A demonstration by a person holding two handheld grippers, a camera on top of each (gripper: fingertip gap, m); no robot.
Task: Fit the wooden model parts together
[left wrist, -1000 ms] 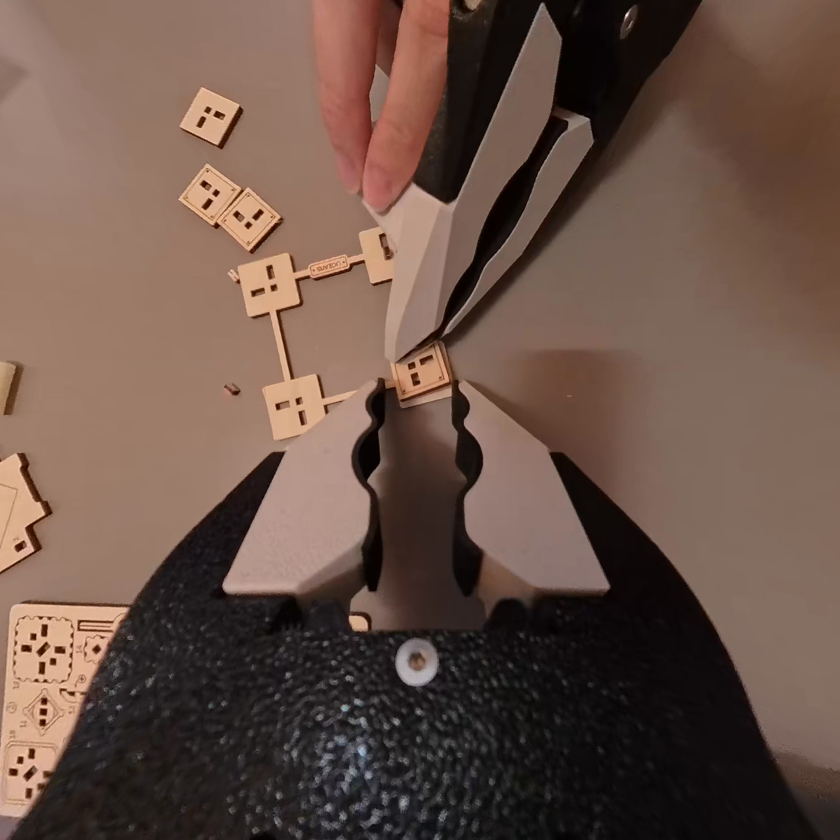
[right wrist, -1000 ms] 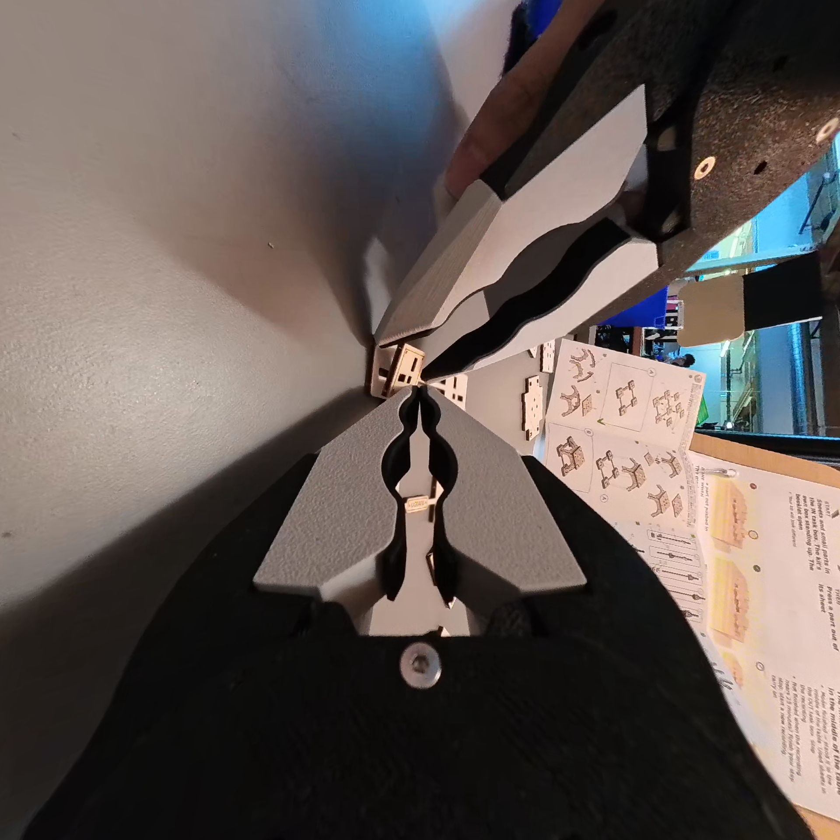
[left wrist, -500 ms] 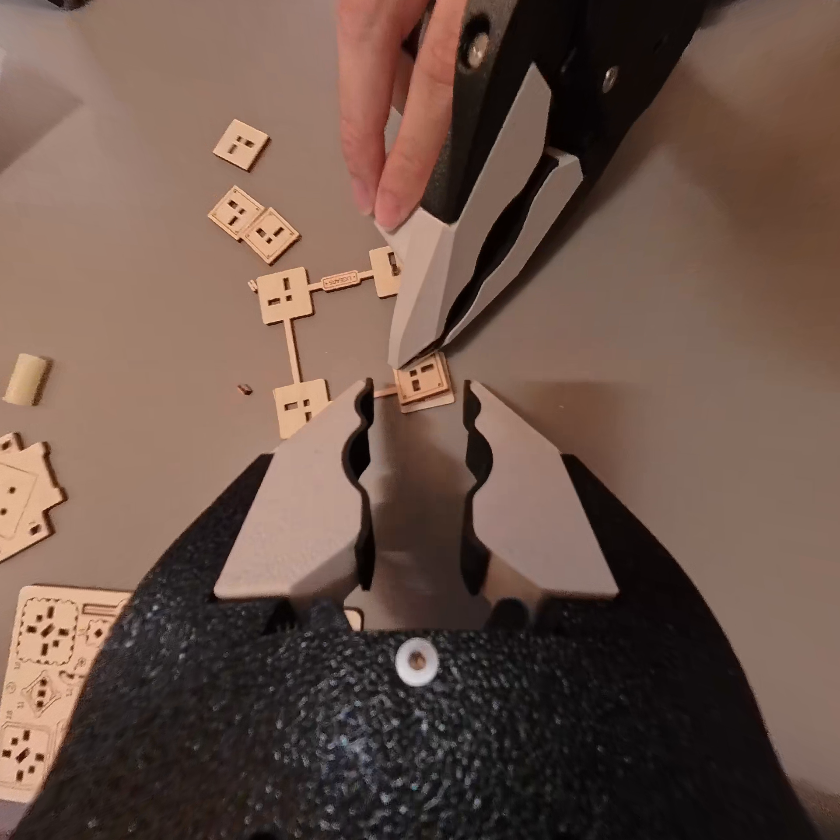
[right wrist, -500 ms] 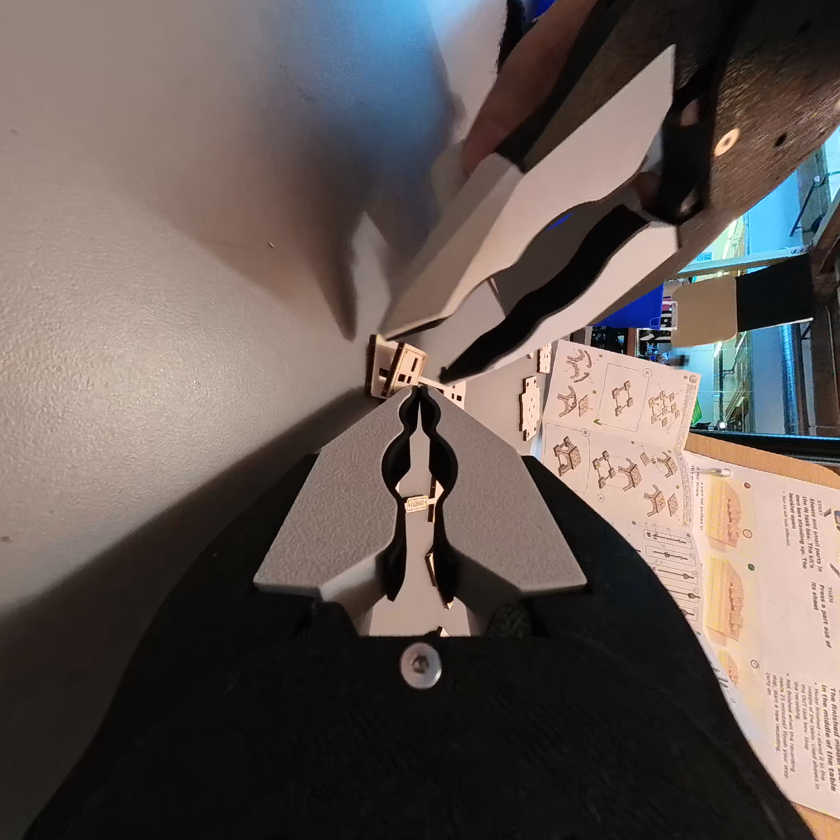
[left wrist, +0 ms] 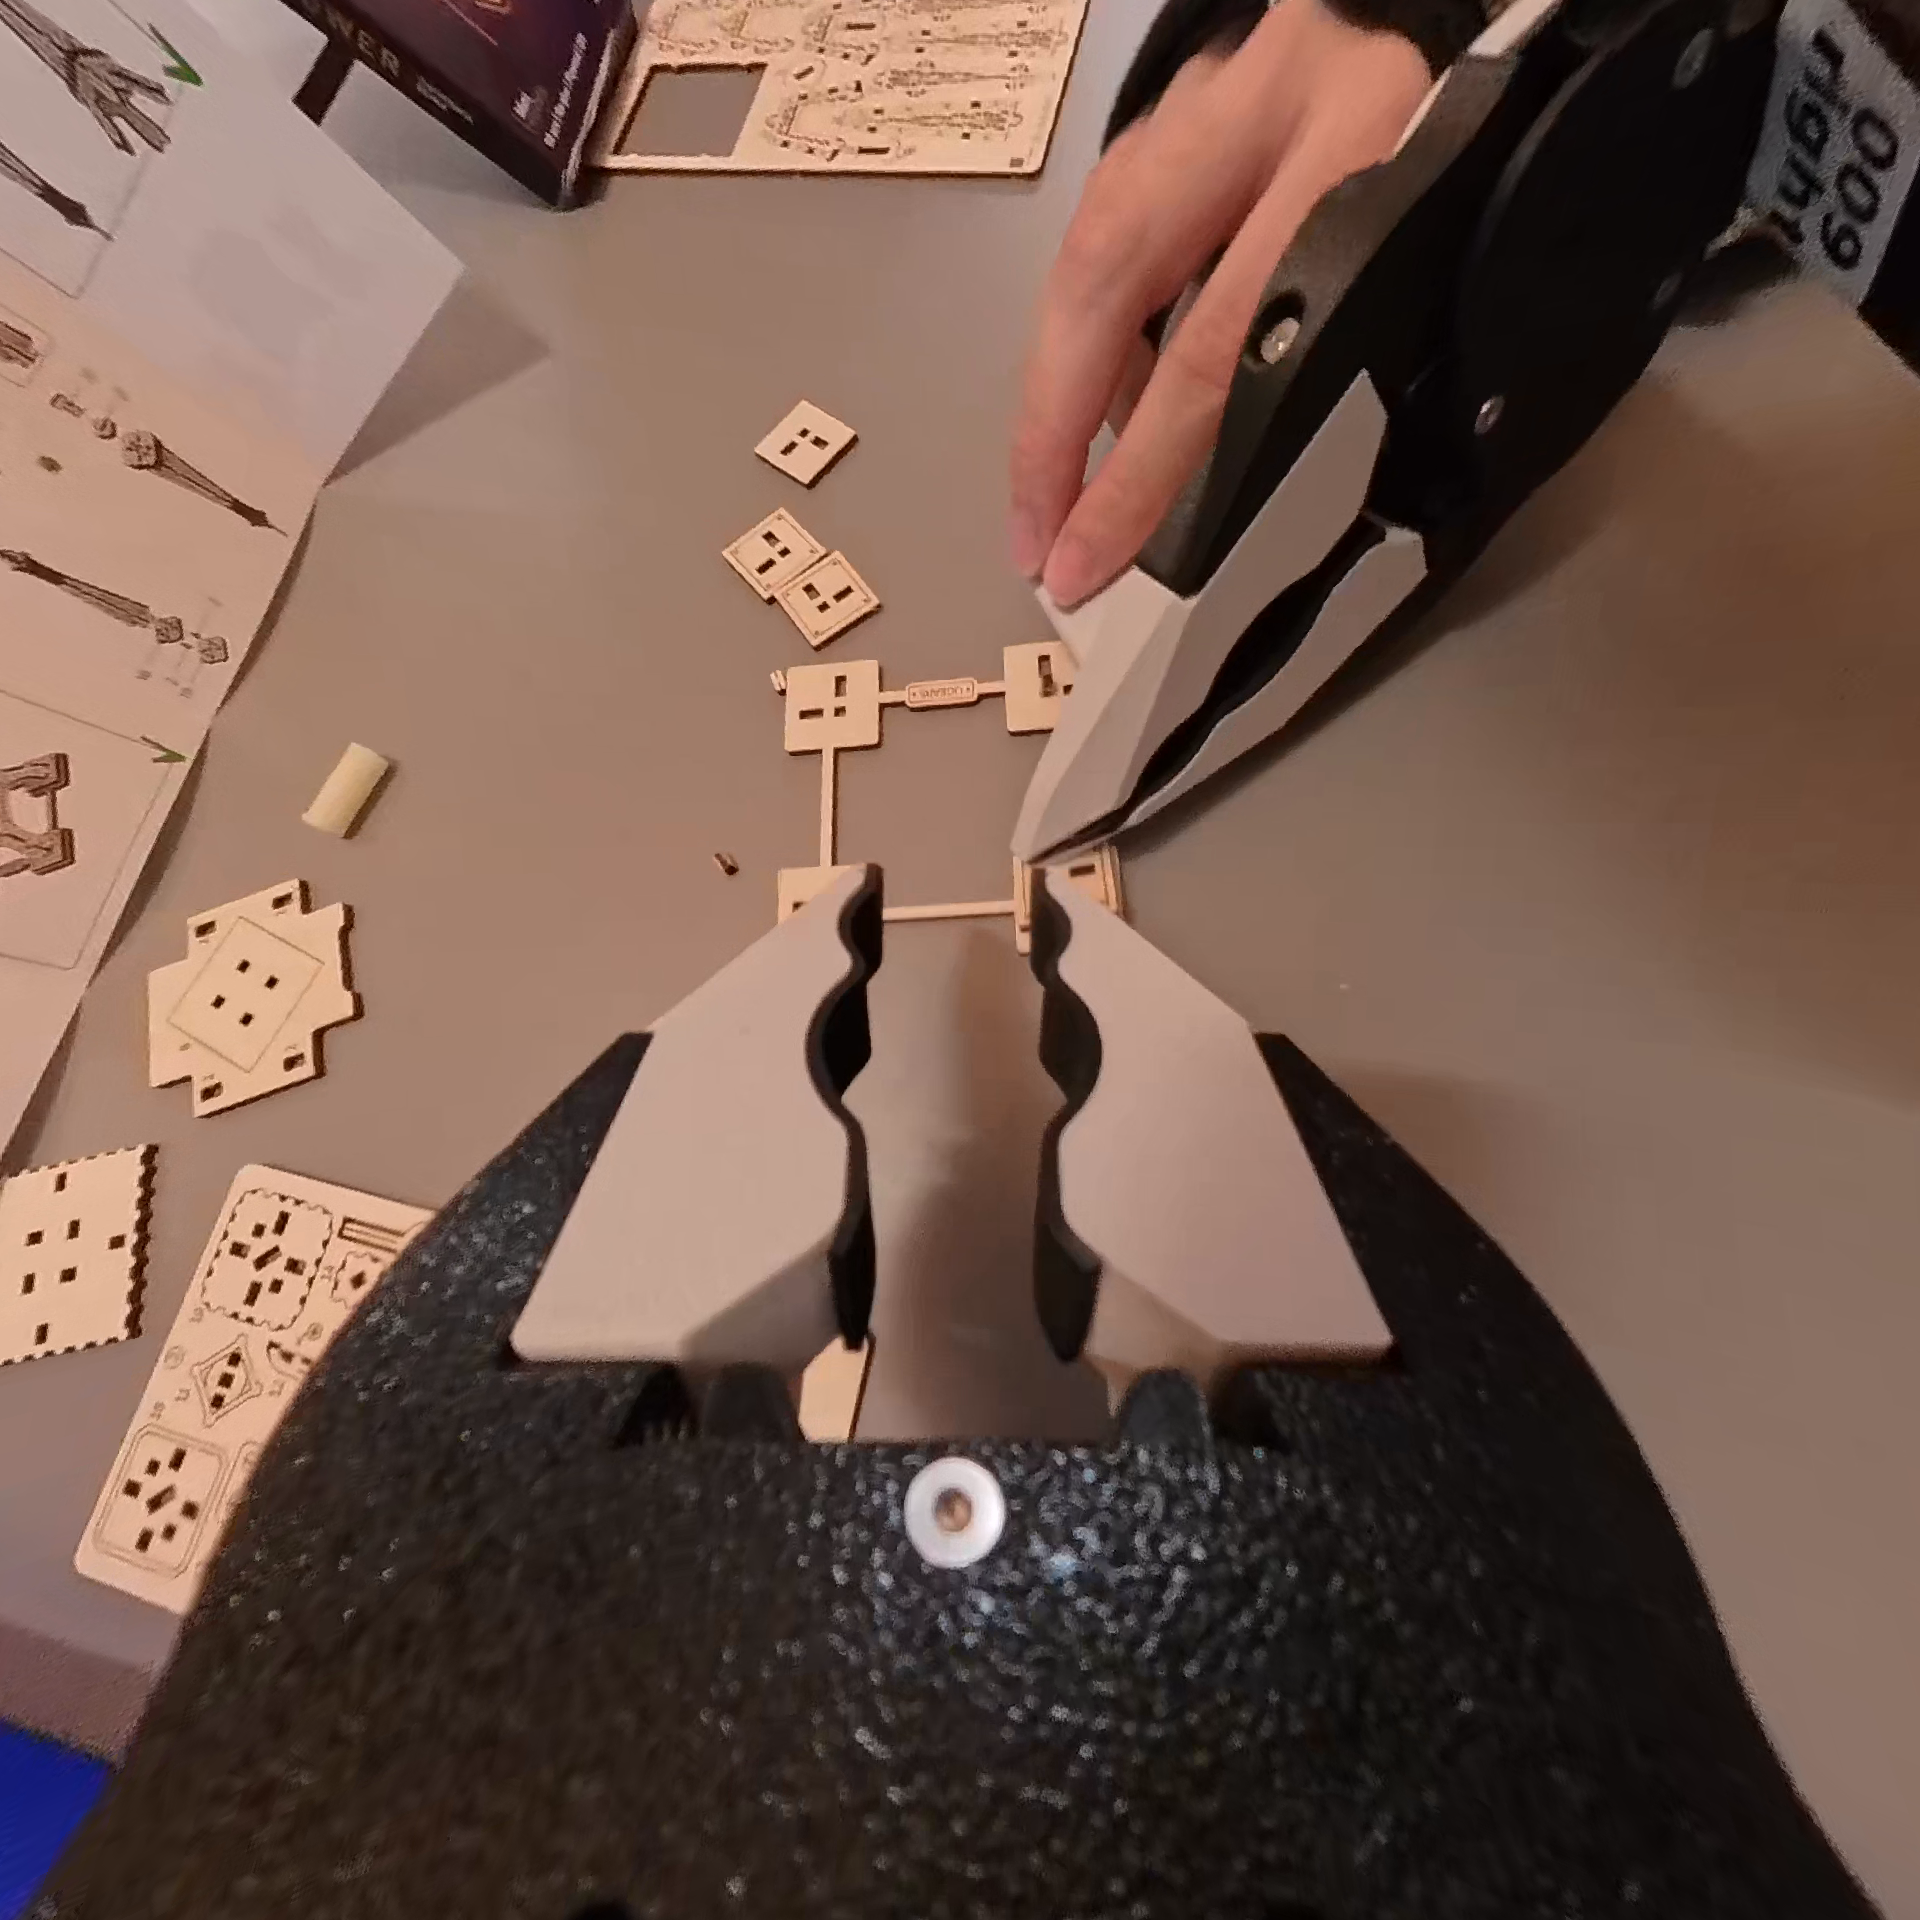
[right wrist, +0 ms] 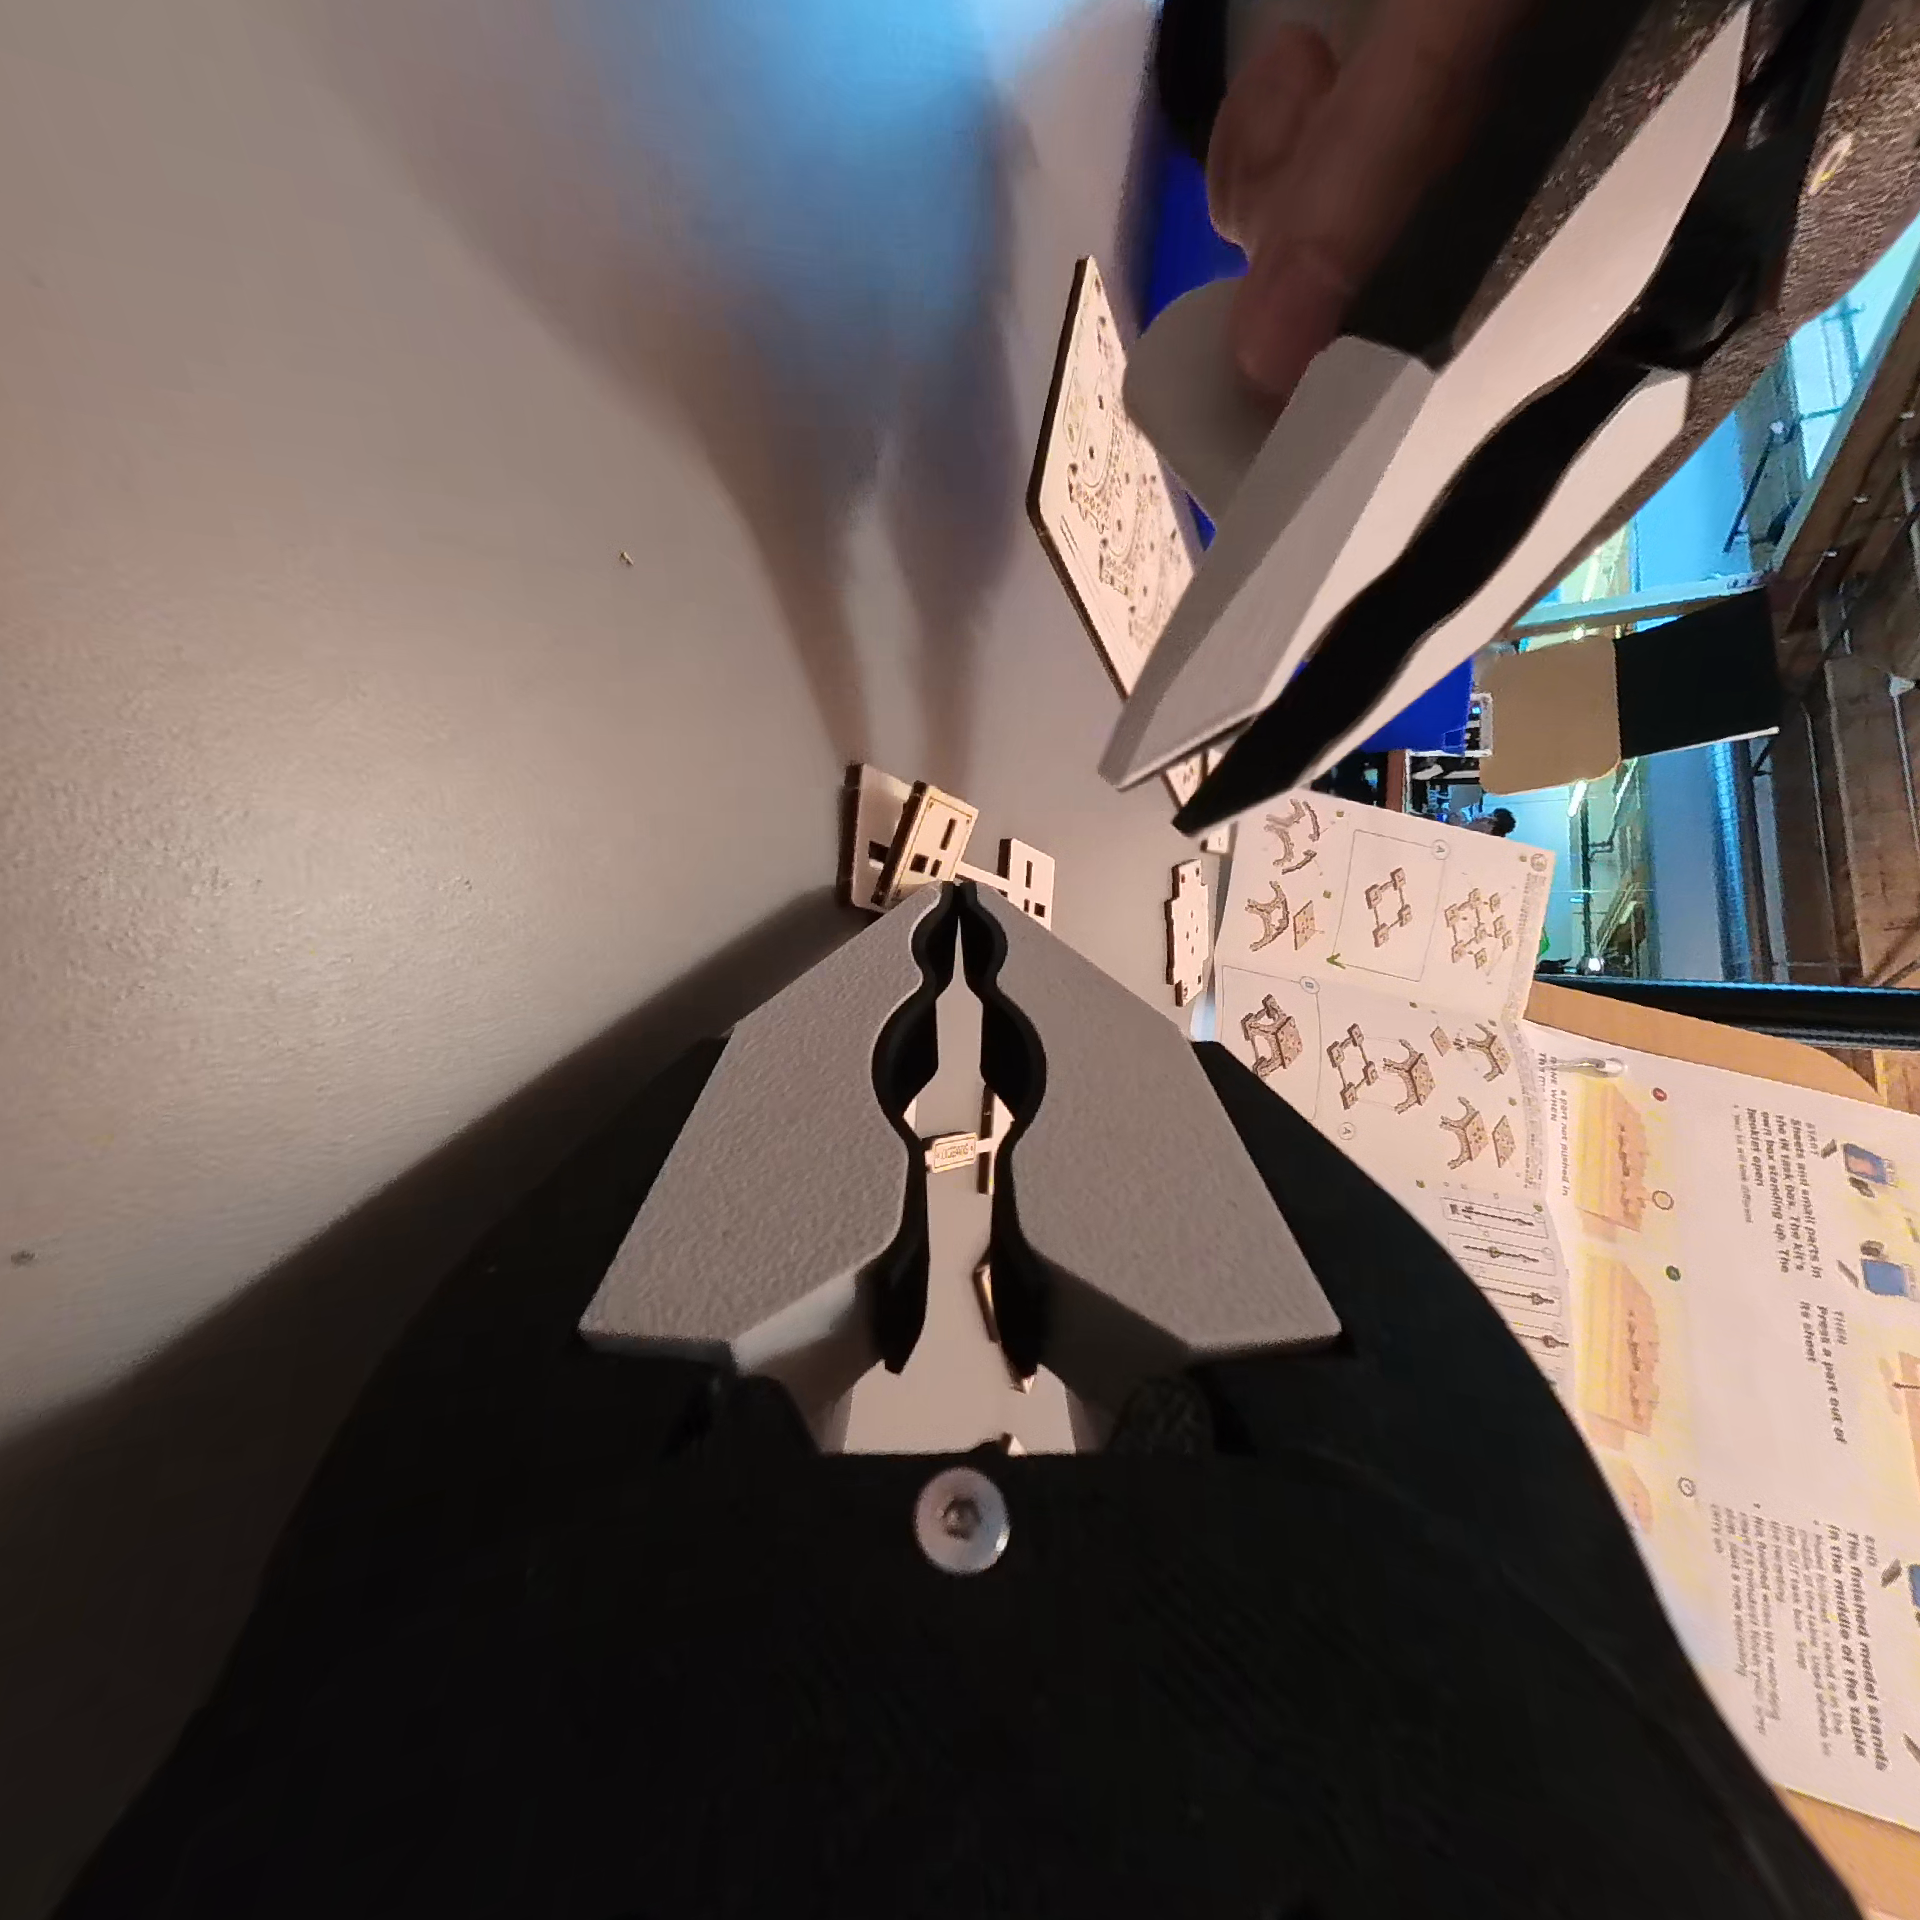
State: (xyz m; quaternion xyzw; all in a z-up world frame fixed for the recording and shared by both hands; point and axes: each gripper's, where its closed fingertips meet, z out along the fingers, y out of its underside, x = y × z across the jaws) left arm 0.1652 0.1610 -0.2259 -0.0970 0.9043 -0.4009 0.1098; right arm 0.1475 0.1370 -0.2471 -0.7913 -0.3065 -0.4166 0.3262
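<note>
A wooden frame (left wrist: pixel 831 712) of four small squares joined by thin bars lies on the grey table (left wrist: pixel 1455 1039). A small slotted square tile (right wrist: pixel 932 844) leans tilted on the frame's near right corner square (right wrist: pixel 860 847). My right gripper (right wrist: pixel 956 900) is shut with its tips on that tile's edge; it also shows in the left wrist view (left wrist: pixel 1029 850), held by a hand (left wrist: pixel 1143 364). My left gripper (left wrist: pixel 956 906) is open and empty, its tips over the frame's near bar. In the right wrist view it hangs (right wrist: pixel 1153 800) above and clear of the tile.
Loose square tiles (left wrist: pixel 800 577) lie beyond the frame. A cross-shaped plate (left wrist: pixel 249 997), a toothed square plate (left wrist: pixel 68 1252) and a part sheet (left wrist: pixel 249 1382) lie at the left. Instruction pages (left wrist: pixel 156 416), a dark box (left wrist: pixel 468 83), another sheet (left wrist: pixel 852 83) and a pale cylinder (left wrist: pixel 348 790) are also there.
My left gripper has drawn back and up from the tile, still open. The right gripper has stayed shut at the tile, which remains tilted on the corner square.
</note>
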